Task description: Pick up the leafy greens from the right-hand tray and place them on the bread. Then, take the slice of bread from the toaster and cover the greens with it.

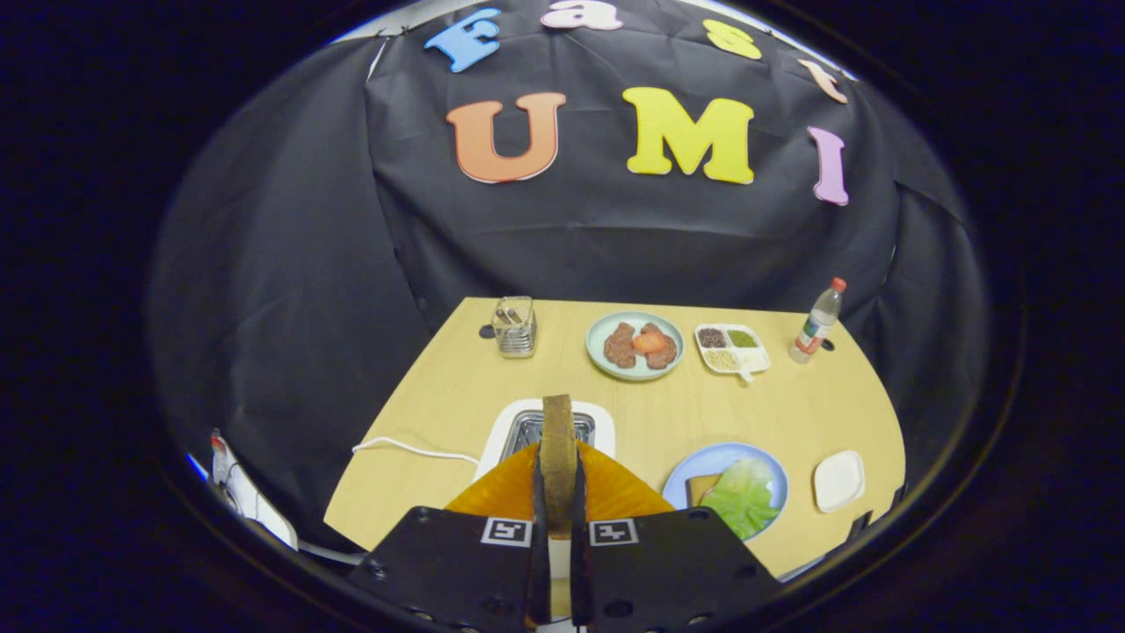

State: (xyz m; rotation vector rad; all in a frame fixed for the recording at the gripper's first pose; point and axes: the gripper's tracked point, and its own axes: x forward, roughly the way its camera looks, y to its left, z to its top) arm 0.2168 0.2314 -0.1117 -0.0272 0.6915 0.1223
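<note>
bread slice [558, 448]: it stands on edge, upright, pinched between my fingers [538, 492], its top edge rising above them, and it sits in front of the toaster's slot as i see it.
fingers: closed on the bread slice, one pressing each flat face; the gap between them is as narrow as the slice.
toaster [547, 428]: white, with a dark metal slot on top, just ahead of my fingers and partly hidden behind the slice; a white cord [413, 450] runs off its left side across the table.
leafy greens [743, 497]: a pale green leaf lying on the blue plate [725, 455], to the right of my fingers, covering most of another bread slice [700, 487] whose brown corner shows at its left.
white dish [838, 480]: small, just right of the blue plate, close to the table's edge.
far plate [635, 345]: pale green, beyond the toaster, holding brown patties with a red piece on top.
compartment tray [732, 349]: white, right of the far plate, with dark, green and pale fillings in separate sections.
bottle [816, 323]: clear with a red cap, upright at the far right corner.
glass holder [515, 327]: clear, at the far left, left of the far plate.
table [439, 396]: light wood.
</note>
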